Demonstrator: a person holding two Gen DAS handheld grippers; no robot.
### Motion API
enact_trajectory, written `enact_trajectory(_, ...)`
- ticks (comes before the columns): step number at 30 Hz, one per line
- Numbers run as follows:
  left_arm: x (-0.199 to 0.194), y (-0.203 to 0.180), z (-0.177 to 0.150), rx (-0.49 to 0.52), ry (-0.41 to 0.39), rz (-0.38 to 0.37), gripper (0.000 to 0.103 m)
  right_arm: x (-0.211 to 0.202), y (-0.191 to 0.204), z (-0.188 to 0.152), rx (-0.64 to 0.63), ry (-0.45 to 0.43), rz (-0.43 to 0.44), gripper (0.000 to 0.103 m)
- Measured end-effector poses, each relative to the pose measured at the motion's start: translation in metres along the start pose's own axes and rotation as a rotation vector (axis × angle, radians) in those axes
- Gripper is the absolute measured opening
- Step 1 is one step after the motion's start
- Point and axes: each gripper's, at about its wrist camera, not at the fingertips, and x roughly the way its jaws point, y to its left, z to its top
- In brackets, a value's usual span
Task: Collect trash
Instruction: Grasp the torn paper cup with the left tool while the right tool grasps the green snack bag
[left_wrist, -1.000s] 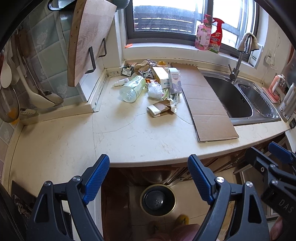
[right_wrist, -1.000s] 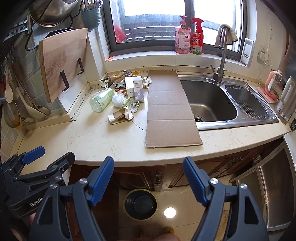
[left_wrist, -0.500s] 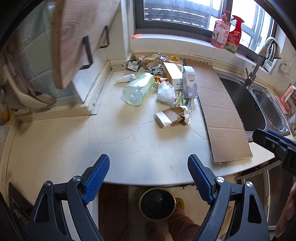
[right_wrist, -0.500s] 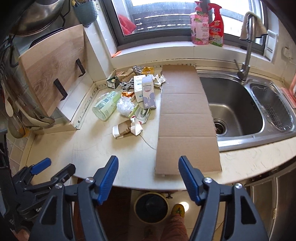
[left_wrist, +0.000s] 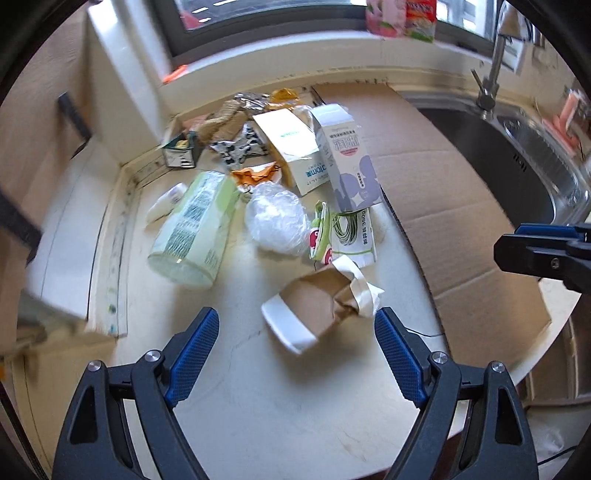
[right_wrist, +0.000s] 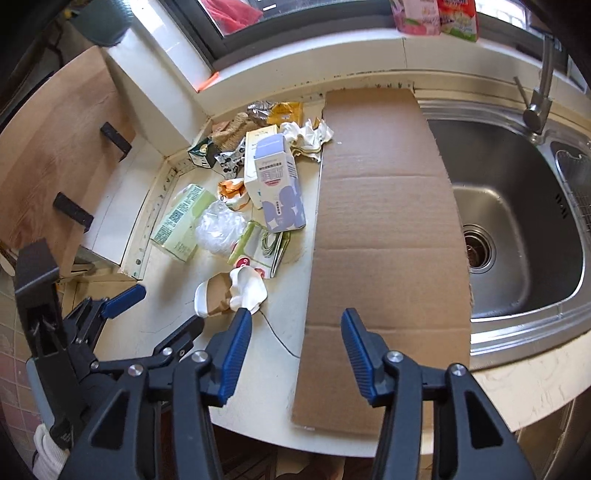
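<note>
A pile of trash lies on the pale counter (left_wrist: 280, 406). In it are a crushed paper cup (left_wrist: 314, 317), a milk carton (left_wrist: 347, 162), a green-labelled plastic bottle (left_wrist: 195, 229), a crumpled clear bag (left_wrist: 277, 218), a white box (left_wrist: 291, 147) and a green packet (left_wrist: 343, 232). My left gripper (left_wrist: 295, 350) stands open just short of the cup, which lies ahead between its fingers, untouched. My right gripper (right_wrist: 297, 354) hovers over the left edge of a flat cardboard sheet (right_wrist: 384, 221). Its jaws are closing with nothing pressed between them. The cup (right_wrist: 218, 295) lies ahead and to its left.
A steel sink (right_wrist: 517, 221) with a tap (right_wrist: 539, 99) lies right of the cardboard. A wooden cutting board (right_wrist: 55, 147) leans at the left wall. Spray bottles (right_wrist: 436, 14) stand on the window sill. The counter's front edge runs just under both grippers.
Both grippers have come forward and down from beyond the counter's edge, over the counter toward the trash pile. The right gripper's jaws have narrowed; the left's stayed wide.
</note>
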Motion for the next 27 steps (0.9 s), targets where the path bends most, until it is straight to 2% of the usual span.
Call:
enact_trajectory(6, 0.036, -0.013, 0.021, 0.136, 0.071, -0.024, 0.084, 0.015, -0.009, 0.017, 0.005, 0.028, 0.019, 0.051)
enact_trajectory(8, 0.044, -0.015, 0.025, 0.149, 0.089, -0.066, 0.087, 0.02, -0.01, 0.022, 0.006, 0.037, 0.036, 0.051)
enact_trajectory(10, 0.049, -0.015, 0.025, 0.138, 0.112, -0.074, 0.086, 0.024, -0.009, 0.027, 0.0, 0.042, 0.044, 0.051)
enact_trajectory(11, 0.054, -0.015, 0.026, 0.13, 0.126, -0.07, 0.083, 0.027, -0.008, 0.029, -0.004, 0.046, 0.049, 0.051)
enact_trajectory(13, 0.061, -0.013, 0.023, 0.105, 0.148, -0.1, 0.07, 0.033, -0.007, 0.033, -0.004, 0.056, 0.066, 0.051)
enact_trajectory(17, 0.06, -0.004, 0.019, 0.033, 0.149, -0.143, 0.062, 0.049, -0.001, 0.041, 0.001, 0.086, 0.115, 0.044)
enact_trajectory(19, 0.056, 0.0, 0.016, 0.0, 0.14, -0.154, 0.054, 0.057, 0.001, 0.044, 0.007, 0.102, 0.128, 0.043)
enact_trajectory(20, 0.053, 0.002, 0.015, -0.024, 0.132, -0.158, 0.043, 0.063, 0.002, 0.046, 0.012, 0.113, 0.138, 0.042)
enact_trajectory(23, 0.044, 0.012, 0.011, -0.085, 0.12, -0.158, 0.029, 0.079, 0.005, 0.051, 0.032, 0.145, 0.156, 0.039)
enact_trajectory(27, 0.038, 0.029, 0.003, -0.182, 0.121, -0.187, 0.029, 0.099, 0.007, 0.056, 0.067, 0.187, 0.174, 0.031)
